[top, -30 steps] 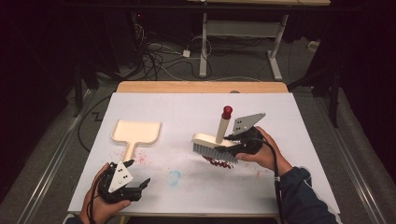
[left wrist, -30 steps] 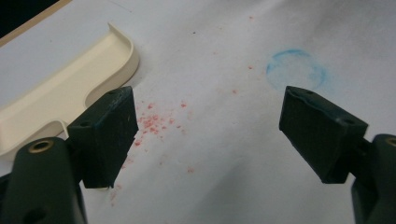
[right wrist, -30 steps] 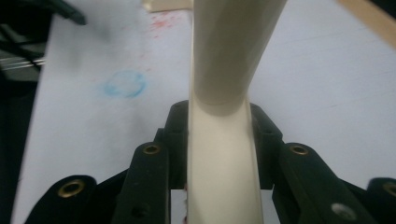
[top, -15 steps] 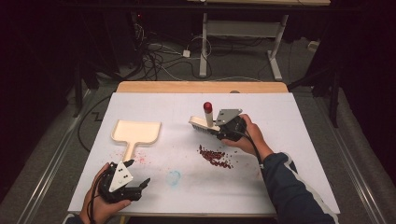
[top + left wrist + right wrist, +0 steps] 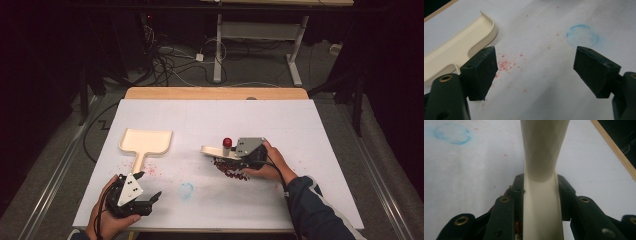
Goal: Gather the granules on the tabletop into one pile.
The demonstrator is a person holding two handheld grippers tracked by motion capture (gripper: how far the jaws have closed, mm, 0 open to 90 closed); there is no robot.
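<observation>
high view: overhead, forward-down | claw views: close, low over table [image 5: 210, 125] | shared: blue ring [image 5: 582, 35]

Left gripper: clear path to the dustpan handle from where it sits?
Probably yes. The left gripper rests with jaws open just below the dustpan handle, with bare white table and some red specks between. The brush in the right gripper is well off to the side.

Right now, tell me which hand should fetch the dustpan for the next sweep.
Left. The left gripper is open and empty, close to the dustpan handle. The right gripper is shut on the brush, whose bristles sit over the red crumbs, farther from the pan.
</observation>
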